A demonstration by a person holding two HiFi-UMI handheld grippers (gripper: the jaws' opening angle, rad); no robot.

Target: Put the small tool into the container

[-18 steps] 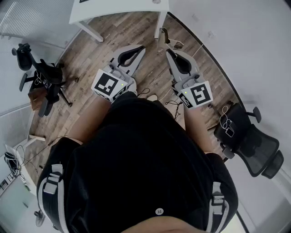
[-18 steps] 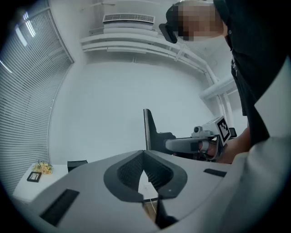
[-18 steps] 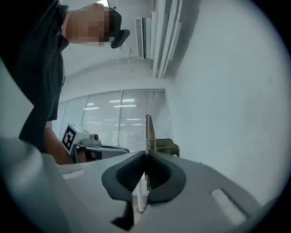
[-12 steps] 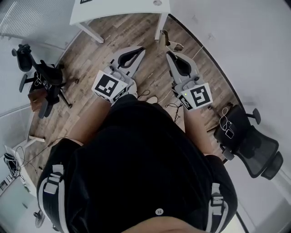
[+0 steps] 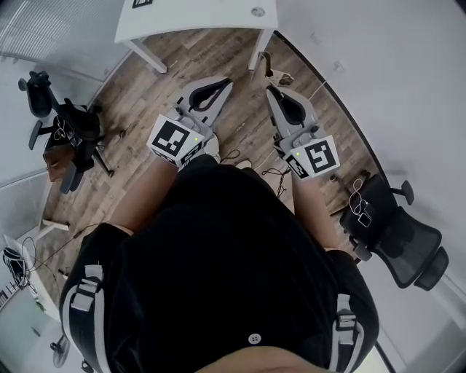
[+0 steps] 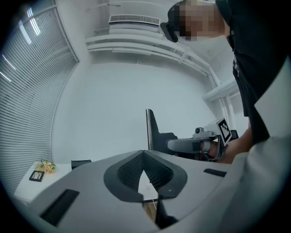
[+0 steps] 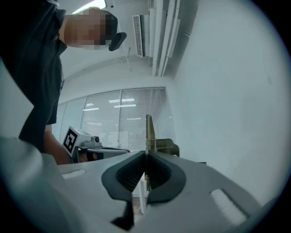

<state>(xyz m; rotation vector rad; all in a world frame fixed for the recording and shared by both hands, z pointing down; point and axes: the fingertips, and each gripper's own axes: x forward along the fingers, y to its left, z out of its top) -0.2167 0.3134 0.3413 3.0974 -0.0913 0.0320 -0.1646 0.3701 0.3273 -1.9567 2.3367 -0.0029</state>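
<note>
Black short-sleeved shirt (image 5: 218, 262), small white button (image 5: 254, 338).

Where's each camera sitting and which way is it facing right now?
Head view: on the head, facing steeply down at wooden floor; torso, left gripper, right gripper show.
Left gripper view: on left gripper, along its shut jaws toward a white wall; torso at right.
Right gripper view: on right gripper, along its shut jaws toward window blinds; torso at left.
Shared: each gripper view shows the other gripper.

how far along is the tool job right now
Done: nothing visible; no tool or container can be made out. In hand: nothing; left gripper and right gripper are shut and empty above the wood floor. Left: everything; the white table is ahead.
</note>
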